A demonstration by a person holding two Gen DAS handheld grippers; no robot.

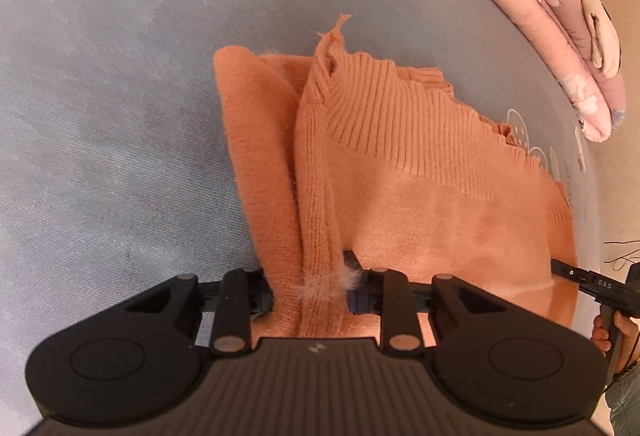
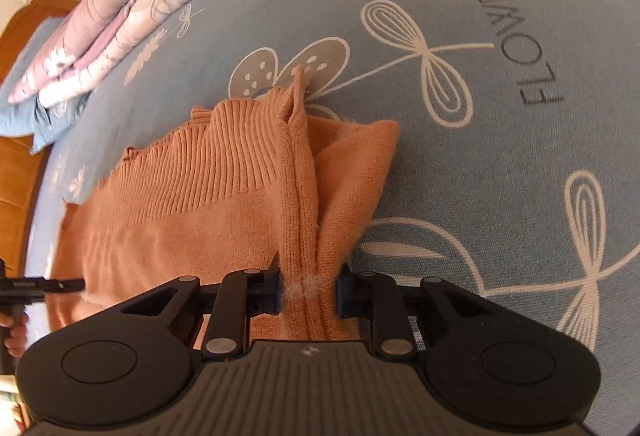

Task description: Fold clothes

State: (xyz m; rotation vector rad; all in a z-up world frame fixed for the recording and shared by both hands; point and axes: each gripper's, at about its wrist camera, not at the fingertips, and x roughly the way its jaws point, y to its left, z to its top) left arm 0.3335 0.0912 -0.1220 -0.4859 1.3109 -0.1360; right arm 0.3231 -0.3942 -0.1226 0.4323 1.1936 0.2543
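An orange knit sweater (image 1: 420, 196) lies partly folded on the blue flowered bedsheet (image 1: 100, 136), its ribbed hem at the far side. In the left wrist view my left gripper (image 1: 310, 294) is shut on a bunched fold of its near left edge, and fabric fills the gap between the pads. My right gripper (image 1: 560, 269) reaches in from the right at the sweater's other side. The right wrist view shows the same sweater (image 2: 192, 220), with my right gripper (image 2: 308, 292) shut on a doubled fold at its right edge. There my left gripper (image 2: 78, 284) pokes in from the left.
A folded pink floral quilt (image 1: 560, 16) (image 2: 120, 12) lies along the far edge of the bed. A blue pillow (image 2: 28, 104) and a wooden headboard (image 2: 20, 172) sit at the left. A person's hand (image 1: 600, 332) (image 2: 16, 336) holds each far gripper.
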